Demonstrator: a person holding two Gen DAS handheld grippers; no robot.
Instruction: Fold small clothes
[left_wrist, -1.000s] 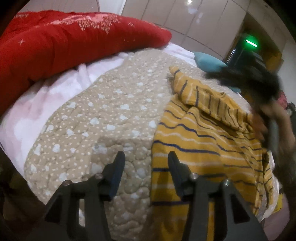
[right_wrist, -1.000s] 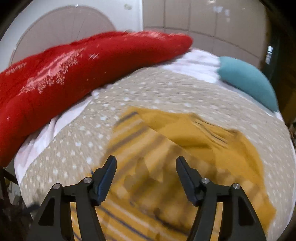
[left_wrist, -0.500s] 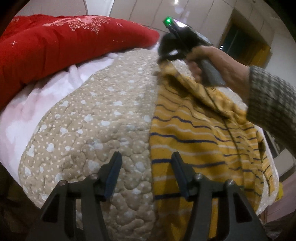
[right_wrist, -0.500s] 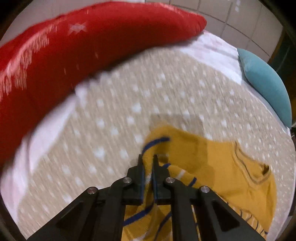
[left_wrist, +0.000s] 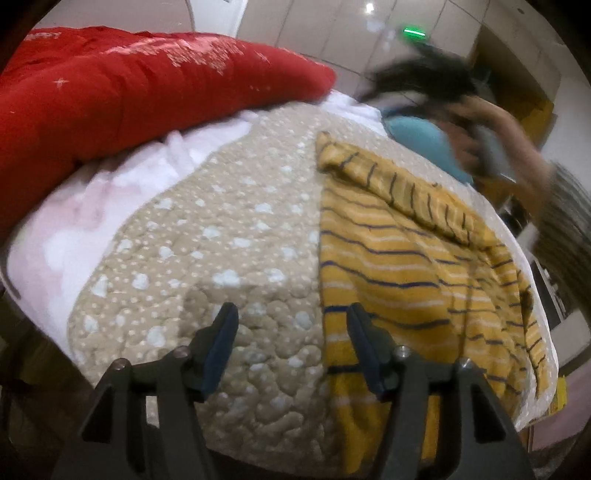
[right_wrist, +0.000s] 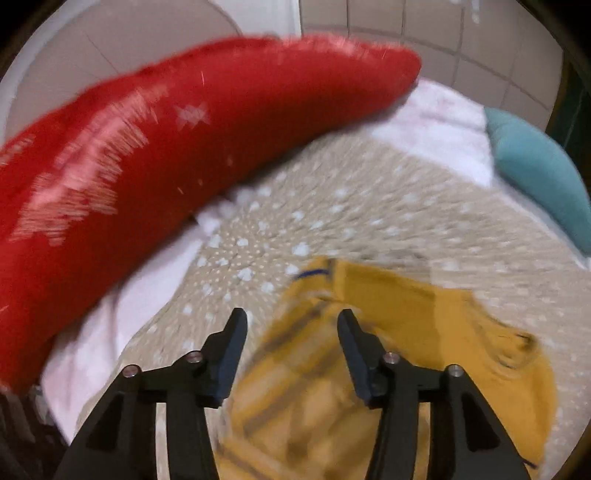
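Sweater (left_wrist: 417, 266), yellow with navy stripes, lies on the dotted beige quilt (left_wrist: 221, 236) of the bed, its long axis running away from me, a sleeve folded across its far end. My left tool (left_wrist: 290, 334), jaws just opening and empty, straddles the sweater's near left edge, one finger over quilt, one over knit. My right tool (right_wrist: 290, 334), jaws just reopened on nothing, hangs above the folded sleeve. I judge the left nearer the hem.

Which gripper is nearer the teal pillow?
Right. The right gripper is blurred just above the teal pillow; the left gripper hangs at the quilt's near edge.
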